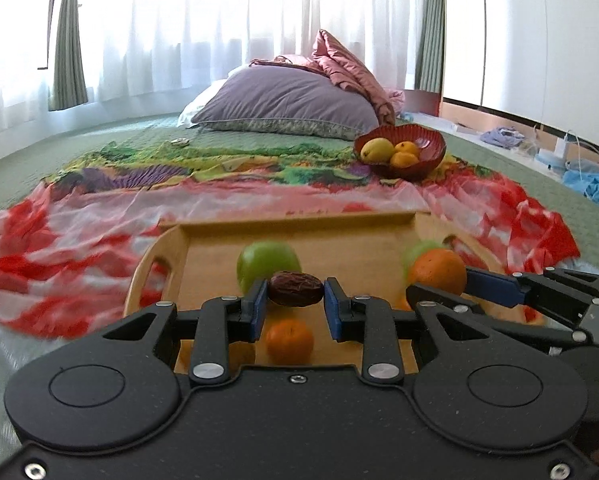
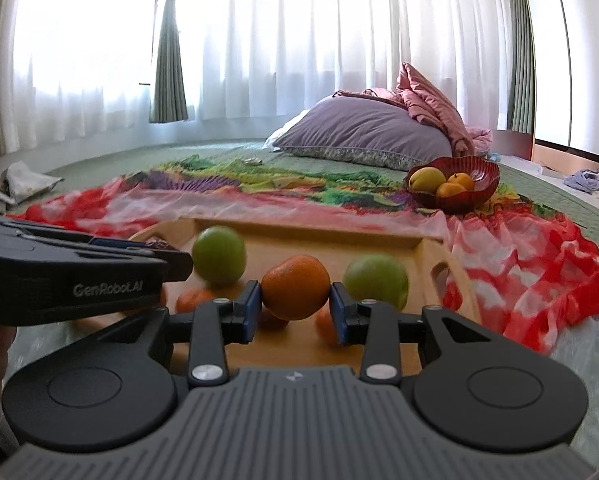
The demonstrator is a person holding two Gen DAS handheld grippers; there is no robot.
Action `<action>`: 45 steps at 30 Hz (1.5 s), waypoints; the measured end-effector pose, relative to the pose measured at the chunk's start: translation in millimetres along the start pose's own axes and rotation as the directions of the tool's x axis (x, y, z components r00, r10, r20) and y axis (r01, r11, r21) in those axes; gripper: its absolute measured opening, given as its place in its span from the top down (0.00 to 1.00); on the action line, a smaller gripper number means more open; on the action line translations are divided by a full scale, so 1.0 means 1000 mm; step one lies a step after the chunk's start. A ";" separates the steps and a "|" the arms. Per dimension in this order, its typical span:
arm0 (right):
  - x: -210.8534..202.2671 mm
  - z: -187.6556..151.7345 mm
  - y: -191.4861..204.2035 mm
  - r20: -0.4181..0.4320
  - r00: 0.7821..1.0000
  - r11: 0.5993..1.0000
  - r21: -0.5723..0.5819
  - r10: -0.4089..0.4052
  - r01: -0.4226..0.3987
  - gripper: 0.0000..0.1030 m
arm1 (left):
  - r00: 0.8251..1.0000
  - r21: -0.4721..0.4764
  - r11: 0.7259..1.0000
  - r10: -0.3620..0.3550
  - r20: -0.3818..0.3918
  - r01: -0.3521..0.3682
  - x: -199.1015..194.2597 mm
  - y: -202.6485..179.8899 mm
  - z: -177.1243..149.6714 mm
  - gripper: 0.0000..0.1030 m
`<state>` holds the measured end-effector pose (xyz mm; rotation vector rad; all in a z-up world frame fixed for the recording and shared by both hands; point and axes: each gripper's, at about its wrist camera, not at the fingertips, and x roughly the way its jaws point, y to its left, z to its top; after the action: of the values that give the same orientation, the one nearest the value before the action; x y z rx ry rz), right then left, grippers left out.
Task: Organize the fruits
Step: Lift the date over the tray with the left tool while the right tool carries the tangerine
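In the left wrist view, the left gripper (image 1: 295, 294) is clamping a dark, wrinkled date (image 1: 296, 289) end to end, above the wooden tray's (image 1: 203, 236) middle; being soft and sticky, it probably wants gentle pressure. A green apple (image 1: 265, 262) and a mandarin (image 1: 289, 340) are lying close below.

In the right wrist view, the right gripper (image 2: 295, 300) is squeezing an orange (image 2: 295, 286) across its widest part; it looks firm, smooth and liable to roll. The red bowl (image 2: 479, 184), already holding fruit, is sitting beyond the tray's far right corner, well apart.
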<state>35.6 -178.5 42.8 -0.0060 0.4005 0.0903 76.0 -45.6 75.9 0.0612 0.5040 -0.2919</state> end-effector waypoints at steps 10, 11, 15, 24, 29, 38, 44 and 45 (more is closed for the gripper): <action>0.064 0.060 -0.057 -0.160 0.987 0.996 0.085 0.029 -0.016 0.59 | 0.992 0.000 0.999 -0.052 -0.112 0.052 0.059 0.021 0.074 0.72; 0.072 0.065 -0.061 -0.189 0.981 0.995 0.097 0.041 -0.023 0.59 | 0.990 -0.002 0.998 -0.055 -0.133 0.055 0.068 0.022 0.080 0.72; 0.107 0.078 -0.075 -0.299 0.952 0.991 0.128 0.064 -0.026 0.59 | 0.975 -0.019 0.998 -0.057 -0.214 0.054 0.102 0.025 0.092 0.72; 0.152 0.082 -0.078 -0.416 0.906 0.989 0.144 0.083 -0.025 0.59 | 0.952 -0.004 1.000 -0.007 -0.306 0.007 0.156 0.021 0.095 0.72; 0.164 0.079 -0.073 -0.437 0.896 0.993 0.119 0.075 -0.025 0.59 | 0.944 0.018 1.000 0.012 -0.329 -0.006 0.173 0.016 0.087 0.72; 0.174 0.072 -0.070 -0.456 0.888 0.993 0.114 0.066 -0.016 0.59 | 0.936 0.024 0.999 0.031 -0.350 -0.025 0.186 0.014 0.079 0.72; 0.177 0.070 -0.065 -0.464 0.884 0.996 0.088 0.054 -0.015 0.59 | 0.932 0.019 0.999 0.037 -0.359 -0.032 0.191 0.017 0.076 0.72; 0.177 0.070 -0.064 -0.465 0.884 0.996 0.087 0.054 -0.015 0.58 | 0.932 0.015 0.999 0.036 -0.361 -0.032 0.191 0.017 0.076 0.72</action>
<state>231.0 -225.7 37.4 0.0613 0.8897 0.1076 276.0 -88.7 49.2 0.1341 0.8676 -0.2496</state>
